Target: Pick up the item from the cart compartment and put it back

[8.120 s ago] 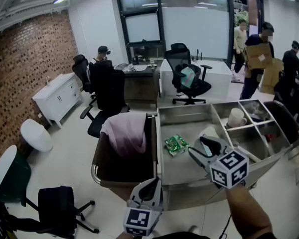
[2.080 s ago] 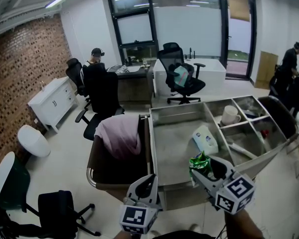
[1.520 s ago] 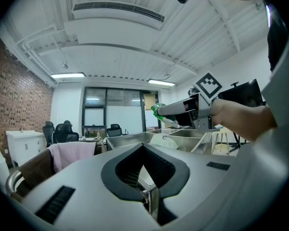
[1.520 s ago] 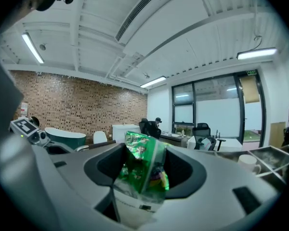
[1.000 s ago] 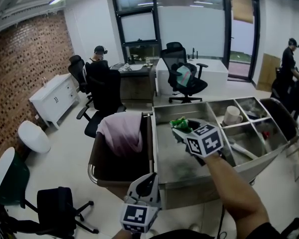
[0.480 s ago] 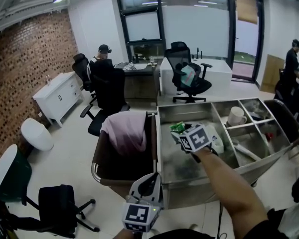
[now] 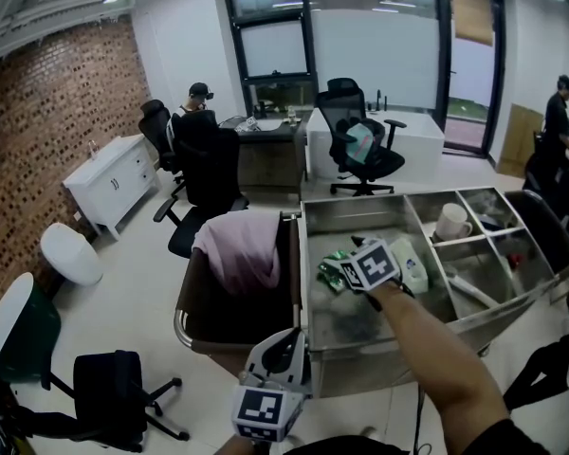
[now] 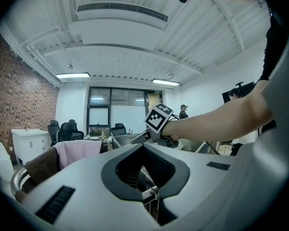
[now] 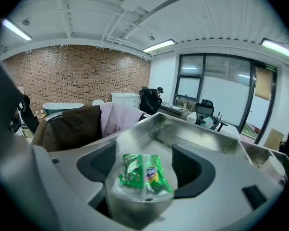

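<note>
The right claw [image 7: 340, 273] has just been opening and stands wide, pads clear of the green snack packet [image 9: 143, 173]. The packet lies between them on the floor of the cart's [image 7: 307, 347] large compartment, near its left wall. The left claw [image 8: 143, 146] is closed and empty, by the cart's front edge.

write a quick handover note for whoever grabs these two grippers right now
Left gripper: jaws together, empty, held low in front of the cart, not in use.
Right gripper: over the cart's big compartment. Its jaws have just been opening and stand apart. The green snack packet sits between them, with the pads not pressing it.
Done: the packet looks set down on the compartment floor and released.
To do: lift the right gripper straight out without dragging the packet, then check that it stays put.
</note>
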